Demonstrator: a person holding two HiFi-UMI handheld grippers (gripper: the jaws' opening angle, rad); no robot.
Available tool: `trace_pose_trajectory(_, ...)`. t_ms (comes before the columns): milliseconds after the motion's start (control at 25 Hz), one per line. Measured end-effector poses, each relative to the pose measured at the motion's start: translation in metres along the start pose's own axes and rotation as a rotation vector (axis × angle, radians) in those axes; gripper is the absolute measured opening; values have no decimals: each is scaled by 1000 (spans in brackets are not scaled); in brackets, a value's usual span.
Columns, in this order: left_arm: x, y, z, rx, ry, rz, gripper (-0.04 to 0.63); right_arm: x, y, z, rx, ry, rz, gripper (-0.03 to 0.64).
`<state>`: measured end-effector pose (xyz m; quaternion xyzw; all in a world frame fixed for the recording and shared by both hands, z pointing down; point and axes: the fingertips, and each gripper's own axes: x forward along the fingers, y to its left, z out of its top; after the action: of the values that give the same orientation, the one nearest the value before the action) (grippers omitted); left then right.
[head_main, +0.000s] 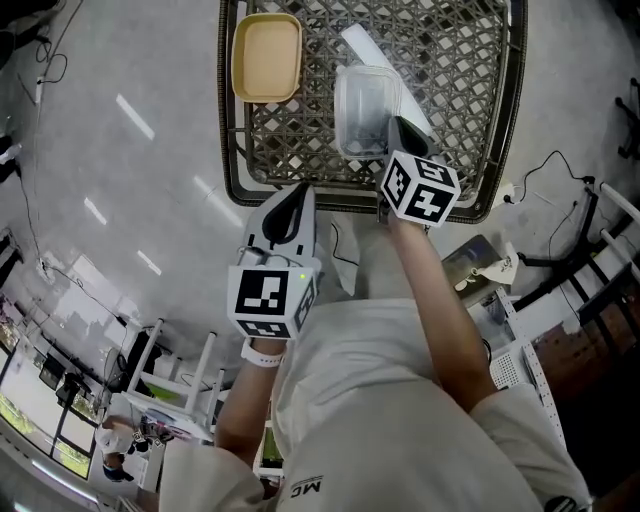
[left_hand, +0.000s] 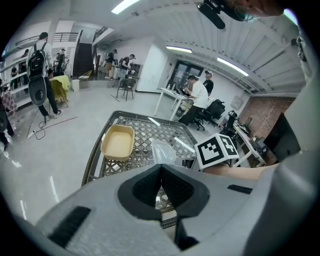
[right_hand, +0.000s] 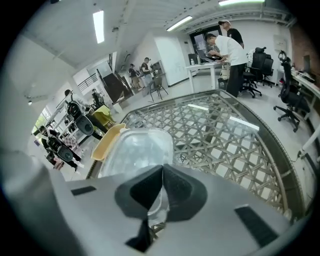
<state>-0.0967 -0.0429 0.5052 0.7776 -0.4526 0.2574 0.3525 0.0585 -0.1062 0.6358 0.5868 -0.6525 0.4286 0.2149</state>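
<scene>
item: clear tub (head_main: 365, 100), on the lattice desk (head_main: 470, 80), 4 o'clock of the beige tray (head_main: 266, 57). right tool (head_main: 398, 128) clamped on its near wall; left tool (head_main: 290, 205) closed, empty, off the desk's near edge. we judge the thin wall wants a steady, level pinch

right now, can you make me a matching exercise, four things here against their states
1 left gripper
2 right gripper
3 yellow tray
4 clear tub

a on the wicker table, untouched
b shut, empty
c shut on a rim
d gripped by its rim

Pairs: 1-b, 2-c, 3-a, 4-d
</scene>
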Motion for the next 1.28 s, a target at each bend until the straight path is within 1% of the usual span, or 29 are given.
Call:
trace_pose_trajectory(320,-31,-17,23,24,-53,5,21,-53,17,29,-39,-60,52,20)
trace_pose_trajectory(760,-64,-35,56,27,-142,37,21,-131,35,87,-148,-185,143,20)
trace_pose_trajectory(1040,-82,-40,88,29,-220,48,21,-172,53,123,-233,-255,193,20)
trace_pose_trajectory(1280,-99,-52,113,52,-295,48,21,-207,62,141,-281,-307,231,20)
